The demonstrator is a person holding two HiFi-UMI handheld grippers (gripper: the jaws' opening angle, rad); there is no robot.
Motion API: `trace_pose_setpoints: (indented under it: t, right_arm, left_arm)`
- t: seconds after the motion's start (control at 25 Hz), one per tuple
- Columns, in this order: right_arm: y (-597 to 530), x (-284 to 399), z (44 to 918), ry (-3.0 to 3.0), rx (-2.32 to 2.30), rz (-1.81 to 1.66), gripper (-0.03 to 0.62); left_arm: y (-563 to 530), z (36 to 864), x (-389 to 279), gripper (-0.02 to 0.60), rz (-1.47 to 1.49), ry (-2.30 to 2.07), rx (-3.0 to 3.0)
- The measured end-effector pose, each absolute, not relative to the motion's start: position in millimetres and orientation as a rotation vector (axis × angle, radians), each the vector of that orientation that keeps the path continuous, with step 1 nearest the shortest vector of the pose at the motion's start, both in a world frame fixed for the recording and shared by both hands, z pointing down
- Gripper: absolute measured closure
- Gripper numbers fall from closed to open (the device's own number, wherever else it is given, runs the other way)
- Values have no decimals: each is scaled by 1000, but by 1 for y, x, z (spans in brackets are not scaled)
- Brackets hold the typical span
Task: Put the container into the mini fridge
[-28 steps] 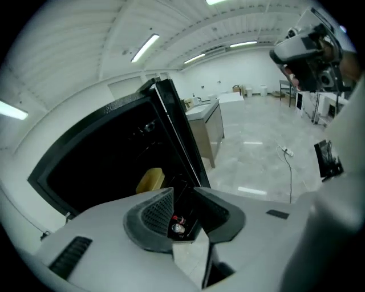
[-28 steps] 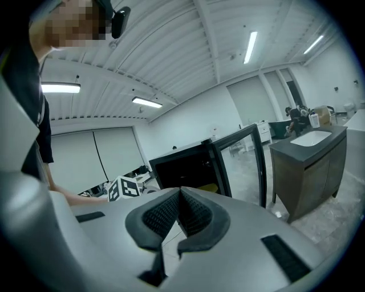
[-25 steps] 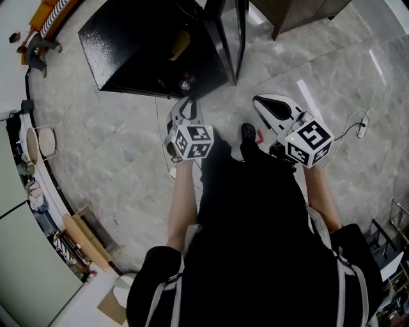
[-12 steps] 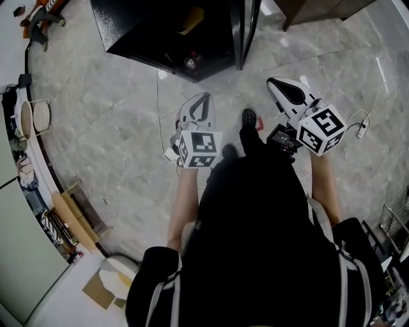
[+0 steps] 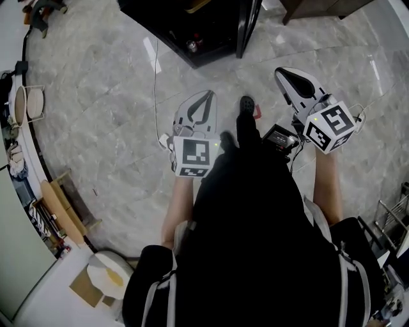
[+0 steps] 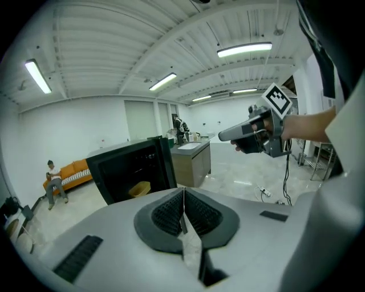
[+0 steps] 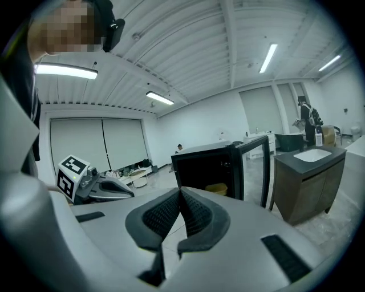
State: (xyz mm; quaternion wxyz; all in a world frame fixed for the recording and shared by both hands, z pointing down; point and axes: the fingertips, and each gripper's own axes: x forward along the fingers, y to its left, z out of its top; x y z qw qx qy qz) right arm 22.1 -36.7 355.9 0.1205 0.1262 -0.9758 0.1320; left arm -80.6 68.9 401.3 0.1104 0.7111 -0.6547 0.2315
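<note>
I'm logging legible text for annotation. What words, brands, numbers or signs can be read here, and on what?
None can be read.
The cube on the left gripper: square marker pattern only, no letters.
The cube on the right gripper: the same.
The mini fridge: no label visible.

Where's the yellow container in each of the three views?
Head view: yellow container at the top edge, inside the mini fridge.
Left gripper view: left of centre, in the fridge's dark interior.
Right gripper view: just right of centre, inside the fridge.
Shared landmark: the fridge's open door.
</note>
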Motion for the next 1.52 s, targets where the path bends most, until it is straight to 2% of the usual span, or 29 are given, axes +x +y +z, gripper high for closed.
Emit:
trace_pose_setpoints:
  t: [0.4, 0.84, 1.52]
  right_arm:
    - [34, 79, 342, -2841, 512, 296, 576]
    - [50, 130, 324, -2840, 638, 316, 576]
    - [63, 126, 328, -2832, 638, 264, 577]
  left_arm:
    - [139, 342, -60, 548, 81, -1811, 2166]
    - [153, 311, -65, 548, 49, -1892, 2173]
    - [158, 322, -55, 548, 112, -1855, 2202]
